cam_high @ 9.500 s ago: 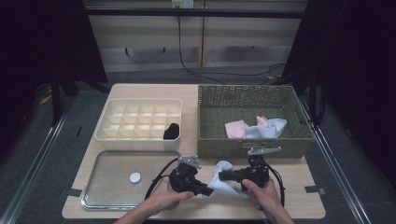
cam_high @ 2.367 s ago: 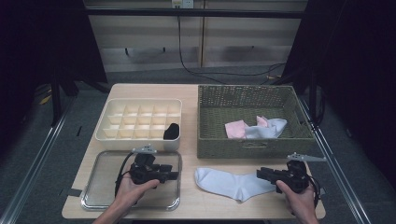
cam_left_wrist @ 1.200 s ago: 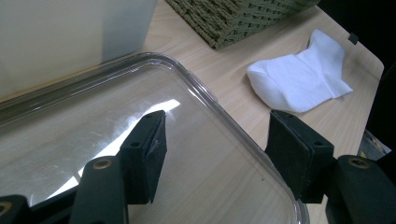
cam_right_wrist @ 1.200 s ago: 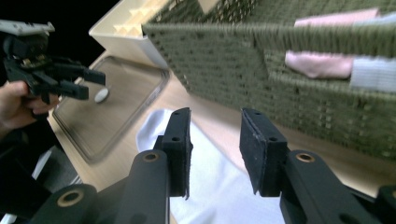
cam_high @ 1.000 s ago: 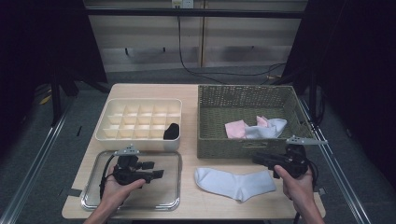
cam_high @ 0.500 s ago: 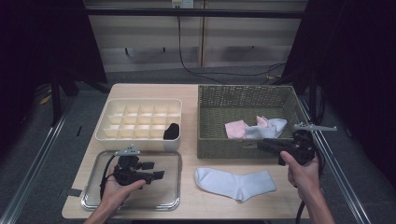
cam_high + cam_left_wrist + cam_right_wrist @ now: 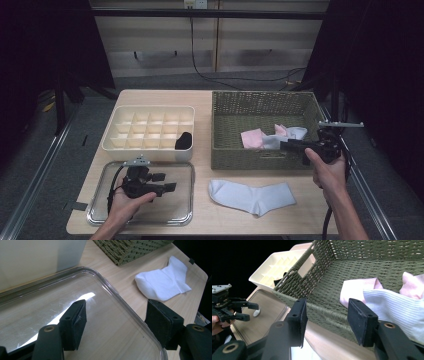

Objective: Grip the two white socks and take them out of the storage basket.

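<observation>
Two grippers, both empty, now work apart. The right gripper (image 7: 295, 146) has just lifted away from the white sock (image 7: 252, 196), which lies flat on the near table edge just in front of the woven basket (image 7: 227, 102), and now hangs at the basket's near right rim, pointing in at the heap of pink and pale blue socks (image 7: 272, 138). Its jaws have just been opening and stand apart with nothing between them (the right gripper view looks through the gap at the pile). That suggests the spread sock is set down and the next one is about to be picked. The left gripper (image 7: 167, 182) has kept its place over the clear tray (image 7: 100, 217) at near left, jaws wide and holding nothing. Behind the tray sits the divided cream box (image 7: 117, 145), with one dark bundle (image 7: 183, 141) in its near right cell.
</observation>
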Action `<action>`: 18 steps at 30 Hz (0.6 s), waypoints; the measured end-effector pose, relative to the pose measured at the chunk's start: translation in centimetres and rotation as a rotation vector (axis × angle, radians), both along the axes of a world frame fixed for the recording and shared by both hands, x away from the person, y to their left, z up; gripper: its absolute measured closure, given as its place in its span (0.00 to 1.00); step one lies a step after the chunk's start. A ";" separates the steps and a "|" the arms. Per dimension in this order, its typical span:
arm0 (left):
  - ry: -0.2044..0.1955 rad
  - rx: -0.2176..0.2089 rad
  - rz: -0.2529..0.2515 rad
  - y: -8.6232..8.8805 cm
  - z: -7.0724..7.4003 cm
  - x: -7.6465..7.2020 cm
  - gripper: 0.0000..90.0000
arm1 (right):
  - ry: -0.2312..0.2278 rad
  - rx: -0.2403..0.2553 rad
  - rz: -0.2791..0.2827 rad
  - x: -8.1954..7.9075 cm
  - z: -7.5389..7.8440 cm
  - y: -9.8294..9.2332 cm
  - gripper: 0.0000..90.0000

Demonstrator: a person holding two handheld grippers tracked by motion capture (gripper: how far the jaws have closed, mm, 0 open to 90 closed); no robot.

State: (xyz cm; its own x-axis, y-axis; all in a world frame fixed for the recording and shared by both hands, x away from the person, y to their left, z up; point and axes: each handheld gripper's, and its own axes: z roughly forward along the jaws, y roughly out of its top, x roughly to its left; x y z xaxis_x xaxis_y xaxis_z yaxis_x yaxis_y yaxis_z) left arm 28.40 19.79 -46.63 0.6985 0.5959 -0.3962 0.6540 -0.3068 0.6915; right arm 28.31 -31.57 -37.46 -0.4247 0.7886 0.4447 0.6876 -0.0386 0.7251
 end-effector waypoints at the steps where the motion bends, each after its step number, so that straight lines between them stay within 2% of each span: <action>1: 0.003 0.003 -0.005 0.0 -0.1 0.1 0.37 | 0.006 -0.005 0.001 0.2 0.1 0.0 0.55; 2: 0.003 0.009 -0.007 -0.1 -0.1 0.1 0.36 | 0.010 -0.003 -0.005 0.9 0.2 -0.1 0.56; 5: -0.001 0.013 -0.021 -0.2 -0.1 0.1 0.36 | 0.007 -0.006 -0.003 1.4 0.2 -0.3 0.56; 7: -0.008 0.019 -0.022 -0.1 -0.1 0.0 0.36 | 0.015 -0.018 -0.010 2.0 0.2 -0.5 0.59; 13: -0.008 0.000 -0.014 -0.1 0.2 -0.1 0.36 | 0.019 -0.017 -0.025 2.5 -0.1 -1.1 0.61; 18: -0.012 0.006 -0.025 -0.2 0.2 -0.2 0.36 | 0.035 -0.035 -0.044 2.9 -0.3 -1.8 0.62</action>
